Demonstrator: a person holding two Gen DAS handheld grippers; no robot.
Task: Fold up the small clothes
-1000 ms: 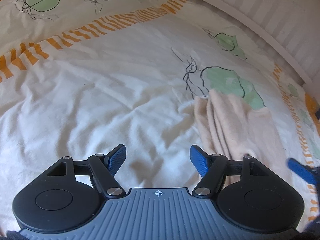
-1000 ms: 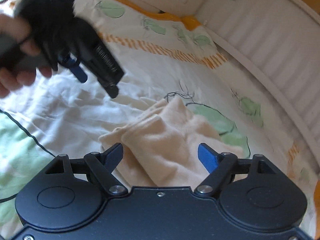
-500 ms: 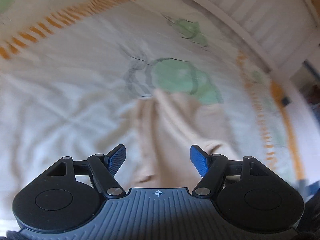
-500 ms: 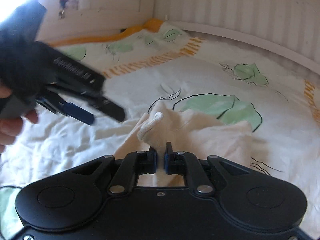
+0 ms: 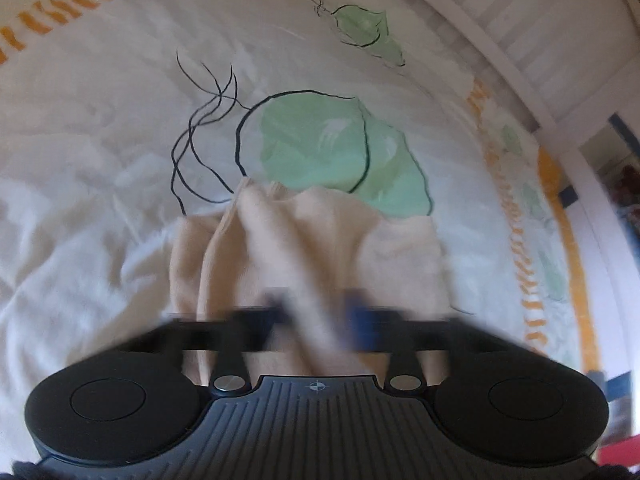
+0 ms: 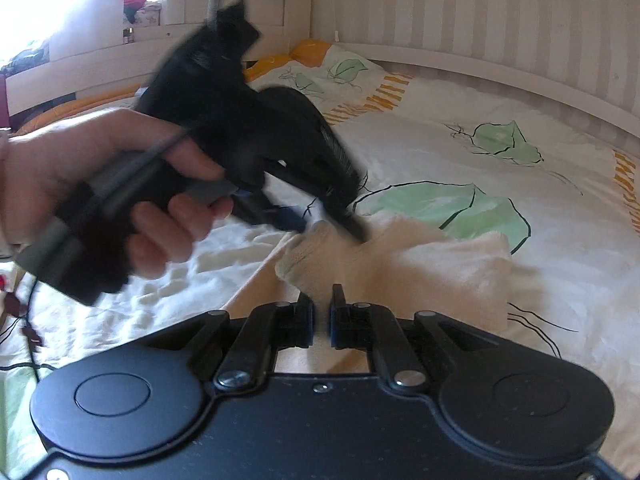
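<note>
garment: small beige cloth (image 5: 320, 248) lies on the bed (image 5: 100, 240), partly over a green leaf print (image 5: 332, 148), bunched up toward 12 o'clock
right gripper (image 6: 321, 322): fingers nearly together, pinching a raised ridge of the cloth (image 6: 400, 264) at its near edge – prob to lift that edge for a fold
left gripper (image 5: 316, 320): blurred w/ motion; fingers partly closed, a fold of cloth running between them; can't tell if they grip it yet
left hand (image 6: 120, 200): squeezing the trigger handle at 9 o'clock in right view, tool tip touching the cloth's top
why two holds: likely one per edge, so the fabric stays flat
containers: none visible
</note>
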